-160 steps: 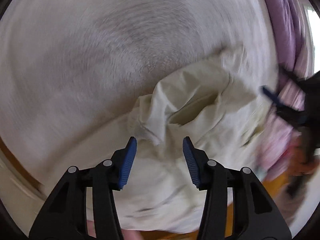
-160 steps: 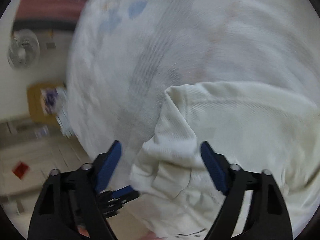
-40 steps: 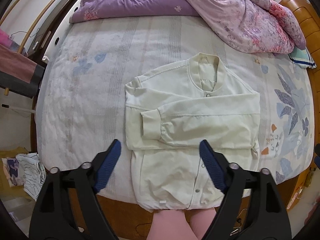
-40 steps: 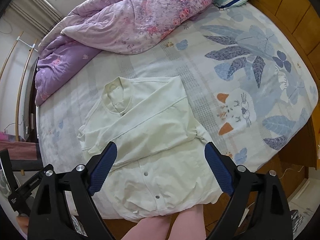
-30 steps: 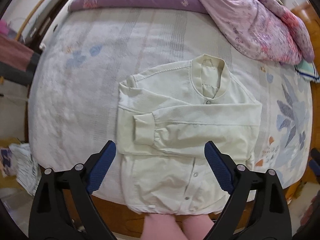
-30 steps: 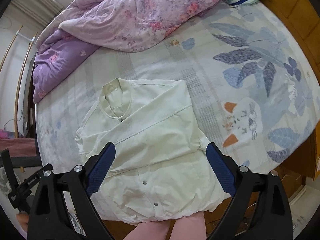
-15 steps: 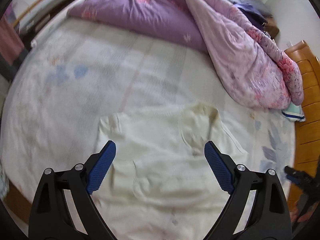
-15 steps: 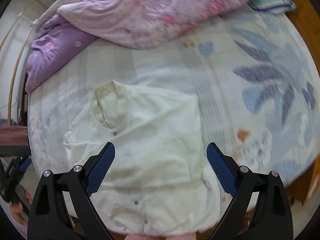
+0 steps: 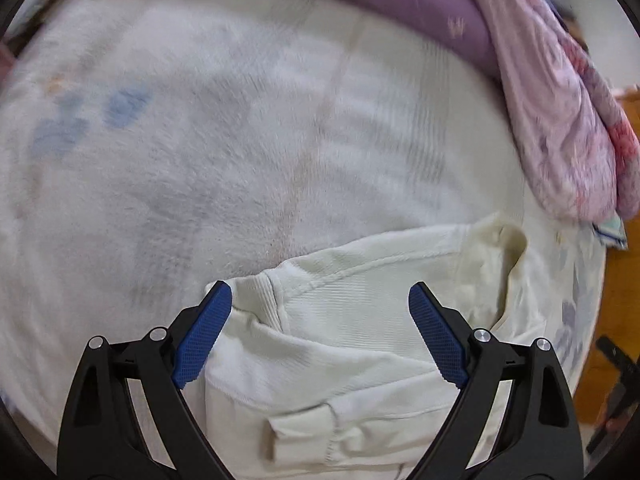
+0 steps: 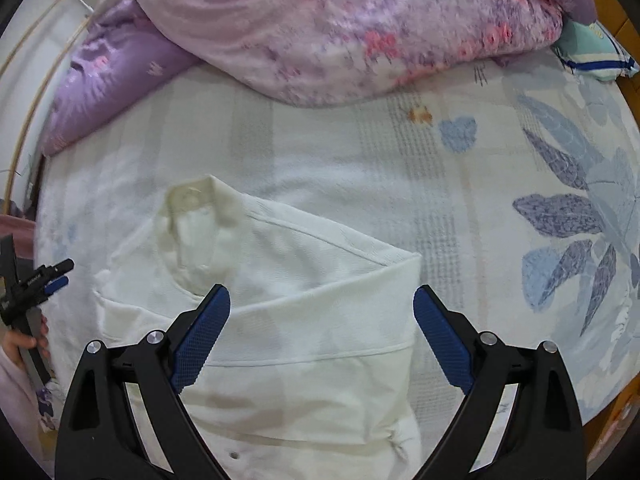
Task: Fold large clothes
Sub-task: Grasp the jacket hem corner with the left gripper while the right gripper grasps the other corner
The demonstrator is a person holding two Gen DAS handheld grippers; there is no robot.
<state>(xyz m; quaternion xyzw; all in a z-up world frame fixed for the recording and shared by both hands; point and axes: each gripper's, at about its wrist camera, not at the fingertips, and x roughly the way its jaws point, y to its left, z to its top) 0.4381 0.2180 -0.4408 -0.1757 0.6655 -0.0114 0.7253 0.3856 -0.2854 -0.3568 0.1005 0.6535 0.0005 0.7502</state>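
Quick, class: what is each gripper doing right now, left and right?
Left gripper: open, holding nothing, above the cream jacket's shoulder.
Right gripper: open, holding nothing, above the jacket's folded sleeve.

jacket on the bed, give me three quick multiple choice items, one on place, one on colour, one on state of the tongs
1. Where does the quilt lie?
A. beyond the jacket's collar
B. over the jacket
C. on the floor

2. What colour is the jacket?
A. blue
B. cream
C. black

3. How are the right tongs?
A. shut on a sleeve
B. shut, empty
C. open, empty

Answers: 1 A, the quilt sits at the far side of the bed, apart from the collar. 2 B, its cloth is pale cream. 3 C, the pads stand wide apart with nothing between them.
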